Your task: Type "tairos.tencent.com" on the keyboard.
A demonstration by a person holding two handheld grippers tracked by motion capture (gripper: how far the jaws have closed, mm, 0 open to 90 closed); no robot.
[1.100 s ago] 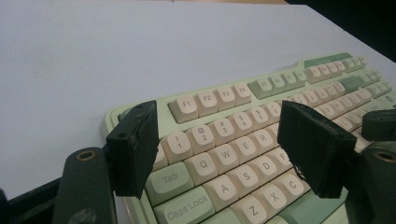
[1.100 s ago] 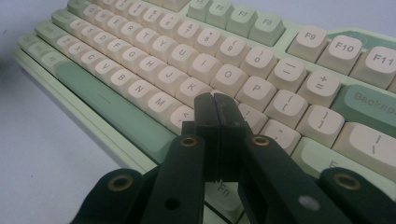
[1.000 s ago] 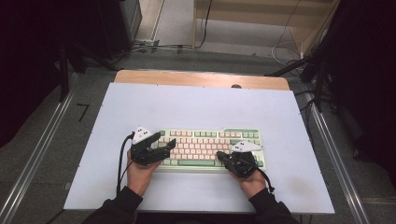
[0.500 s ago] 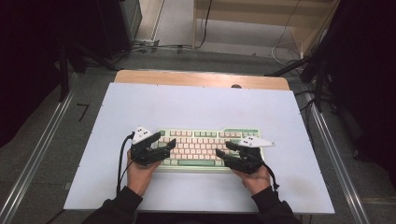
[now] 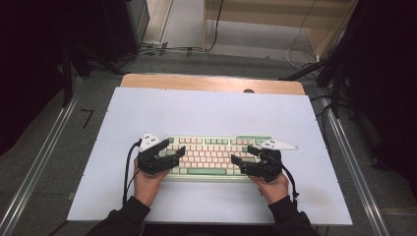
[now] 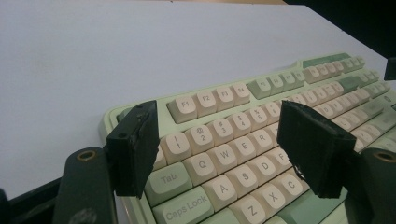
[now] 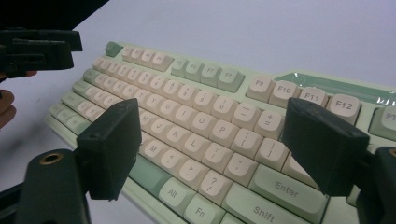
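Note:
A mint-green keyboard with cream keys lies flat on the near half of the white table. My left gripper hovers over the keyboard's left end, open, with the Q, W and E keys showing between its jaws and nothing held. My right gripper hangs over the right end. Its jaws have just been opening and now stand wide apart above the keys around P, gripping nothing. In the right gripper view the left gripper shows at the top left.
The table's wooden back edge lies beyond the white sheet. Metal rails run along both sides on the floor, and cables trail behind the table. Bare white surface stretches beyond the keyboard.
The right gripper's jaws went from shut to wide open, and that hand lifted a little off the keyboard. The left gripper stayed where it was.

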